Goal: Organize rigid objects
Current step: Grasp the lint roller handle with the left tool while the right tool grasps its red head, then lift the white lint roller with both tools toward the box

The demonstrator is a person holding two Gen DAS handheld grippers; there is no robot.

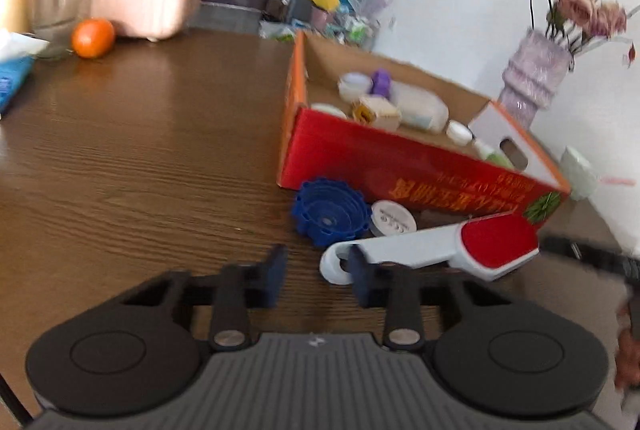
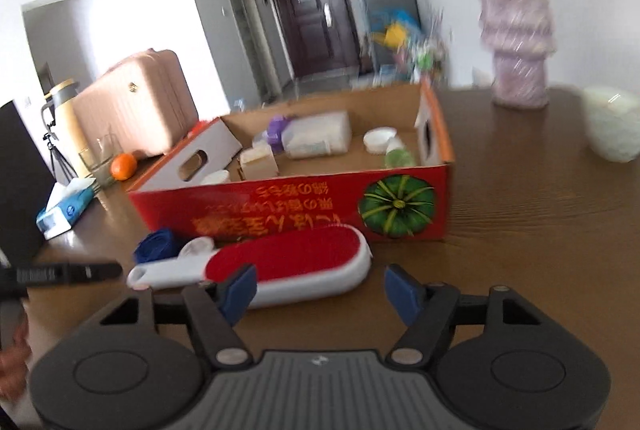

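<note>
A red cardboard box (image 1: 400, 166) (image 2: 288, 206) stands open on the wooden table and holds several small white containers and a purple-capped bottle (image 1: 381, 81) (image 2: 276, 128). In front of it lie a white lint brush with a red pad (image 1: 440, 250) (image 2: 280, 270), a blue ridged lid (image 1: 330, 210) (image 2: 154, 244) and a white round lid (image 1: 392, 218) (image 2: 196, 246). My left gripper (image 1: 318, 280) is open and empty, just before the brush's hooked handle end. My right gripper (image 2: 320, 290) is open and empty, its left finger at the brush's red end.
A purple vase with pink flowers (image 1: 532, 78) (image 2: 518, 42) stands behind the box. An orange (image 1: 93, 37) (image 2: 123, 166), a glass (image 1: 56, 18) and a tissue pack (image 2: 66, 208) sit at the table's far left. A white bowl (image 2: 612, 128) is right.
</note>
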